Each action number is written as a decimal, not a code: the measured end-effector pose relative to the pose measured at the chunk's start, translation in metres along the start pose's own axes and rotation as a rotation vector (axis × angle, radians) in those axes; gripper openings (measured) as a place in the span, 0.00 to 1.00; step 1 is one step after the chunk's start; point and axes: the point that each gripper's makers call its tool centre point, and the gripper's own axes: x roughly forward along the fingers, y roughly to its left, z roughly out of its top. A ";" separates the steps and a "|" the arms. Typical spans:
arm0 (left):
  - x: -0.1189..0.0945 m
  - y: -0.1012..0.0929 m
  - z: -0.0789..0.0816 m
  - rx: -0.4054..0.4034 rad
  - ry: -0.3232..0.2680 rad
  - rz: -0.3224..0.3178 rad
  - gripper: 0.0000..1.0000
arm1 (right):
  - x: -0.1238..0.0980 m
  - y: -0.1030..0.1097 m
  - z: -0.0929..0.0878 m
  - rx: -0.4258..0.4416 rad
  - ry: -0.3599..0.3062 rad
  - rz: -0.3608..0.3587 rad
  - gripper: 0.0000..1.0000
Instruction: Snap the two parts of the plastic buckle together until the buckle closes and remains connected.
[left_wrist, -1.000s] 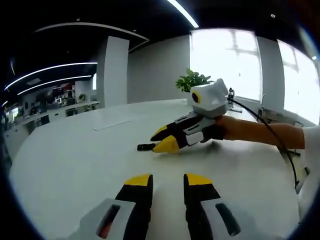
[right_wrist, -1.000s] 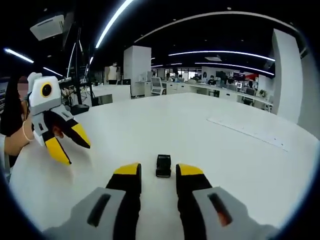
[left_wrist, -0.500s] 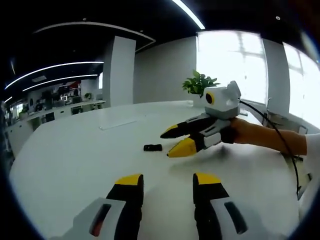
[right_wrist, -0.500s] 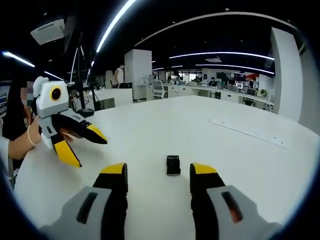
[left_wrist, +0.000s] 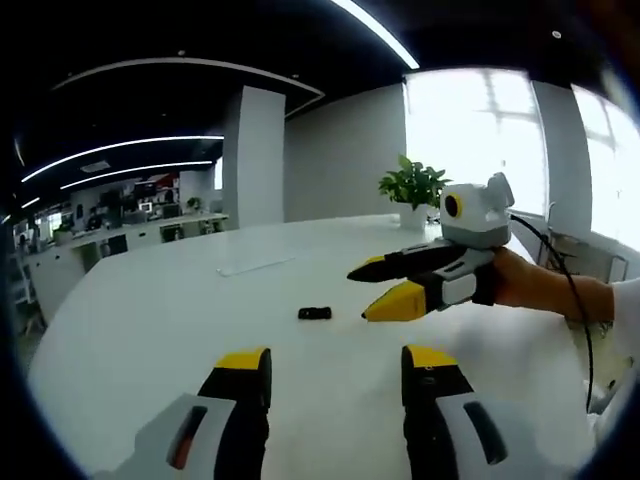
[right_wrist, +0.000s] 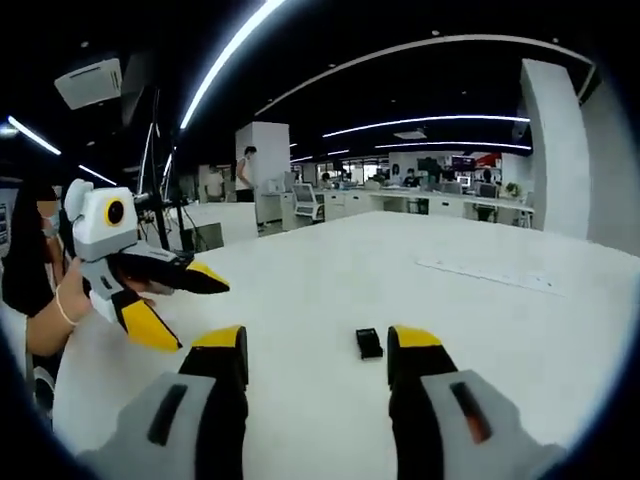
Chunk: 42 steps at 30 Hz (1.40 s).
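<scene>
A small black buckle (left_wrist: 314, 313) lies on the white table (left_wrist: 150, 320), ahead of my left gripper (left_wrist: 335, 368), which stands open with nothing between its jaws. In the left gripper view the right gripper (left_wrist: 385, 287) hovers open above the table, to the right of the buckle. In the right gripper view the buckle (right_wrist: 369, 343) lies flat just past the tips of my right gripper (right_wrist: 318, 350), nearer its right jaw. That gripper is open and empty. The left gripper (right_wrist: 180, 300) comes in from the left, open, held by a hand.
A potted plant (left_wrist: 413, 187) stands at the table's far edge by bright windows. A thin pale strip (left_wrist: 255, 265) lies on the table beyond the buckle, also seen as the strip (right_wrist: 485, 277) in the right gripper view. Office desks and people sit far behind.
Both grippers have drawn back and risen from the buckle, and their jaws have spread wider. The buckle stays flat on the table.
</scene>
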 end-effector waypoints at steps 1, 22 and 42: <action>-0.002 0.000 0.000 0.006 -0.002 0.005 0.56 | -0.002 0.000 -0.003 0.014 0.013 -0.002 0.58; -0.034 -0.016 0.013 0.071 -0.038 0.059 0.67 | -0.066 0.014 0.008 -0.062 -0.048 -0.077 0.88; -0.053 -0.026 0.017 0.058 -0.073 0.090 0.83 | -0.120 0.012 0.007 -0.117 -0.056 -0.123 1.00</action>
